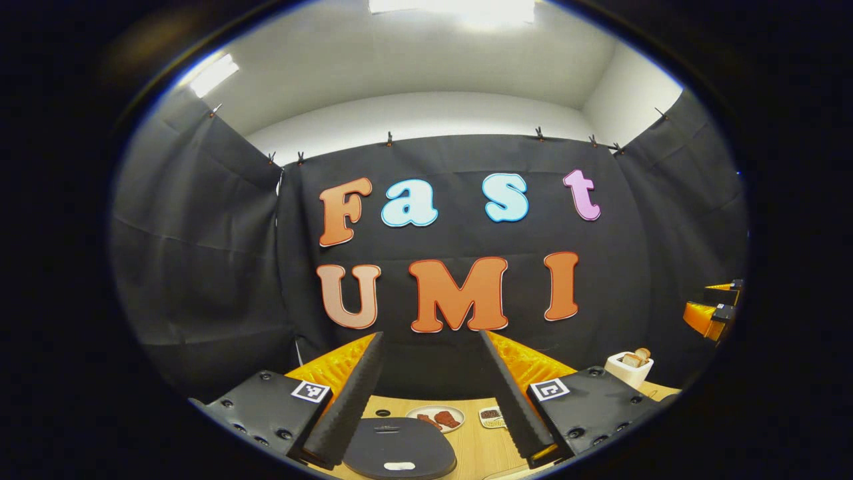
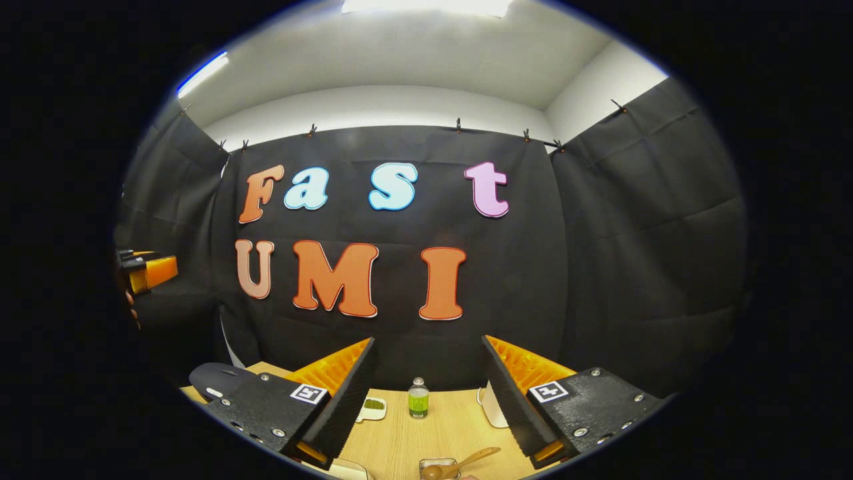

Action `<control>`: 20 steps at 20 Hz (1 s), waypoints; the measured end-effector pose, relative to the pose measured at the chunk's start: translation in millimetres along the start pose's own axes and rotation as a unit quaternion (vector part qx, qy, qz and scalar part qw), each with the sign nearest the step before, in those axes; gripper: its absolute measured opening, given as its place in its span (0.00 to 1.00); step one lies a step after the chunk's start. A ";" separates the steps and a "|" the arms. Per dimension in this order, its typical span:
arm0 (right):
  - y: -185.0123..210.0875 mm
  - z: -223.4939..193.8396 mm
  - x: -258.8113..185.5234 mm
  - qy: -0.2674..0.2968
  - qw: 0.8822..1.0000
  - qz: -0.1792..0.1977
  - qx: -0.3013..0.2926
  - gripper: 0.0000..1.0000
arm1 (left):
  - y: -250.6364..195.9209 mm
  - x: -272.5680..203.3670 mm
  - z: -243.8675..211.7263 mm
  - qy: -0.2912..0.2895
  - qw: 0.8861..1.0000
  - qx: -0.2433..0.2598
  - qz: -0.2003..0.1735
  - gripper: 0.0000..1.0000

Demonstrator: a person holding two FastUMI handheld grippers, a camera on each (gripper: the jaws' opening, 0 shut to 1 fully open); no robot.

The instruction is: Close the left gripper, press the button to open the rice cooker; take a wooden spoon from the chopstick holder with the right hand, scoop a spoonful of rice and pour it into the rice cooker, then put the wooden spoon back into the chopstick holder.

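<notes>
Rice cooker (image 1: 400,448): in the left gripper view it sat at 6 o'clock on the wooden table (image 1: 476,450), lid down, a dark rounded top with a pale button (image 1: 399,466) at its near edge. In the right gripper view its lid edge showed at 8 o'clock. Likely heavy and stable; the hard lid should take a firm press without sliding.

Left gripper (image 1: 433,400): held above the table, fingers spread wide, holding and touching nothing. By my reading the closing step was not yet done, and the button lay just beyond the fingertips.

Plate (image 1: 436,418): at 6 o'clock behind the cooker, with reddish pieces on it; a small dish (image 1: 491,417) just beside it.

White holder (image 1: 630,367): at 4 o'clock, with brown items standing in it; whether it is the chopstick holder I cannot tell.

Right gripper (image 2: 426,400): fingers wide apart, empty, touching nothing, hovering over the table.

Small bottle (image 2: 418,398): at 6 o'clock, upright near the back wall, seen between the fingers.

Wooden spoon (image 2: 460,463): at 6 o'clock, low in the right gripper view, its bowl resting at a small container (image 2: 438,467). Light, stiff, a little smooth; best gripped mid-handle, squarely, so it cannot pivot under a load of rice.
</notes>
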State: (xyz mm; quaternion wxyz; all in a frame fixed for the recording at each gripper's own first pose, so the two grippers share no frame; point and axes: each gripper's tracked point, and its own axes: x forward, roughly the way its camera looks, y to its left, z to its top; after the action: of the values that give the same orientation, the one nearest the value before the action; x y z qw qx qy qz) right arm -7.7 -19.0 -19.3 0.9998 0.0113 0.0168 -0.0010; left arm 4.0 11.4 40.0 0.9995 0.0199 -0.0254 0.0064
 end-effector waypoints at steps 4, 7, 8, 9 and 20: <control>0.0 -8.1 2.6 0.010 1.000 0.000 -0.002 0.96 | 5.2 3.7 -7.1 0.007 1.000 0.000 0.003 0.63; -2.3 -9.6 5.1 0.009 1.000 -0.003 -0.003 0.94 | 6.2 9.4 -13.7 0.022 1.000 0.002 0.003 0.29; -2.5 -9.8 6.3 0.009 1.000 -0.005 -0.004 0.96 | 13.0 11.6 -19.4 0.031 0.999 0.006 0.016 0.18; -3.9 -10.8 7.6 0.009 1.000 -0.007 -0.005 0.94 | 17.1 17.8 -23.4 0.043 0.999 -0.001 0.018 0.06; -19.9 -48.8 2.2 0.049 0.998 -0.027 -0.029 0.94 | 41.0 25.9 -214.4 0.423 0.899 -0.107 0.043 0.04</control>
State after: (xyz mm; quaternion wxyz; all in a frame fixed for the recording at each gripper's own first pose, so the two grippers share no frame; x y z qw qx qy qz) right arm -7.1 -37.8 -68.5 0.9973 -0.0185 0.0664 -0.0265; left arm 40.2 61.3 -171.0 0.9110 -0.0925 0.3982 0.0541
